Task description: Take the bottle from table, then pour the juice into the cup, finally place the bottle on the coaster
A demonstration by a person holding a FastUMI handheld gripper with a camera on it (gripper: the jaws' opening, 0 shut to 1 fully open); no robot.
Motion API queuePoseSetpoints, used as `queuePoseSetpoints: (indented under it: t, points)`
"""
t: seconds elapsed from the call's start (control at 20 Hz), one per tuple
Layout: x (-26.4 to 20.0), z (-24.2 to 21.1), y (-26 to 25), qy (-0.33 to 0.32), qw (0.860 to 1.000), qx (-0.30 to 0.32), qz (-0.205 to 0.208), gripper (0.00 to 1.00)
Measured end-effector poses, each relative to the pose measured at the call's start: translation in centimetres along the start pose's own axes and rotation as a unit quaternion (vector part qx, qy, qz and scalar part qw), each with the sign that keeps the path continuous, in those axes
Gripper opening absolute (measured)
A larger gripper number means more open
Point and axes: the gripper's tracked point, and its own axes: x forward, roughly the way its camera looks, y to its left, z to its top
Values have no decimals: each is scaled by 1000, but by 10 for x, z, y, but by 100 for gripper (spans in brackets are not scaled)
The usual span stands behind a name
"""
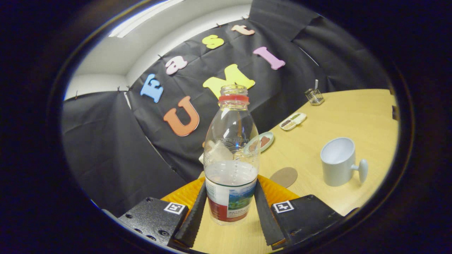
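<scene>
Tabletop bottle (231, 155) between closed tongs (231, 208)

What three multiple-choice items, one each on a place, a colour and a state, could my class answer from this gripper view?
1. Where is the bottle?
A. between the gripper fingers
B. inside the cup
C. on the brown coaster

2. What colour is the ring at the bottle's neck?
A. blue
B. red
C. green

3. How is the mug?
A. upside down
B. lying on its side
C. upright, handle away from the bottle

Answers: 1 A, both fingers flank its labelled base. 2 B, the red ring sits under the open mouth. 3 C, its open top faces up, beyond the coaster on the table.
</scene>
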Motion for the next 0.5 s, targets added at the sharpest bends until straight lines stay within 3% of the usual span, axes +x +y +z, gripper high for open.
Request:
queuePoseSetpoints:
  t: [0.2,0.5]
  points:
    - [-5,-3,-12,7,994,108,4,75]
    - [-10,-5,-25,2,972,236,5,75]
